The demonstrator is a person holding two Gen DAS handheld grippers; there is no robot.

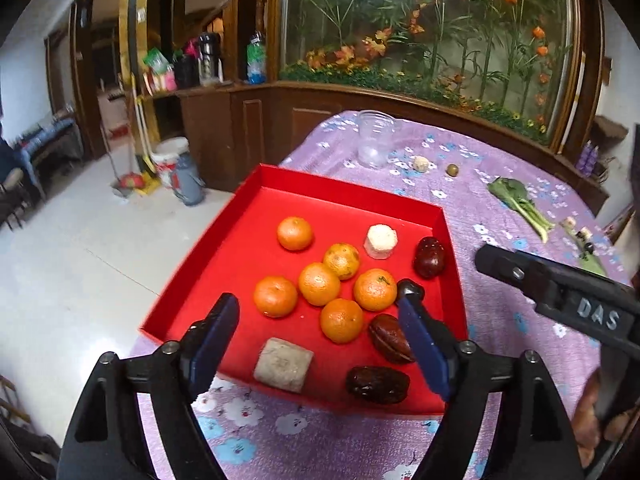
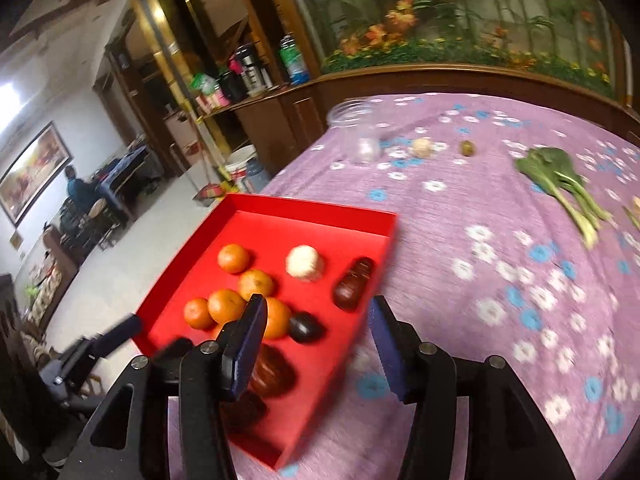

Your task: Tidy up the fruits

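A red tray (image 1: 344, 188) lies on the purple flowered cloth at the table's left edge. It holds several oranges (image 1: 319, 284), dark red dates (image 1: 429, 257), a white chunk (image 1: 381, 241) and a grey-brown block (image 1: 284, 365). My left gripper (image 1: 318, 300) hangs open above the tray's near half with nothing between its pads. My right gripper (image 2: 318, 302) is open and empty over the tray's right rim (image 2: 312, 210), beside a date (image 2: 354, 282). The right wrist view is blurred. One black finger (image 1: 520, 272) of the right gripper shows right of the tray.
Behind the tray stand a clear plastic cup (image 1: 375, 140), a beige lump (image 1: 421, 164) and a small green fruit (image 1: 452, 169). A leafy green (image 1: 516, 200) lies to the right. The table drops to white floor on the left. A person sits far off.
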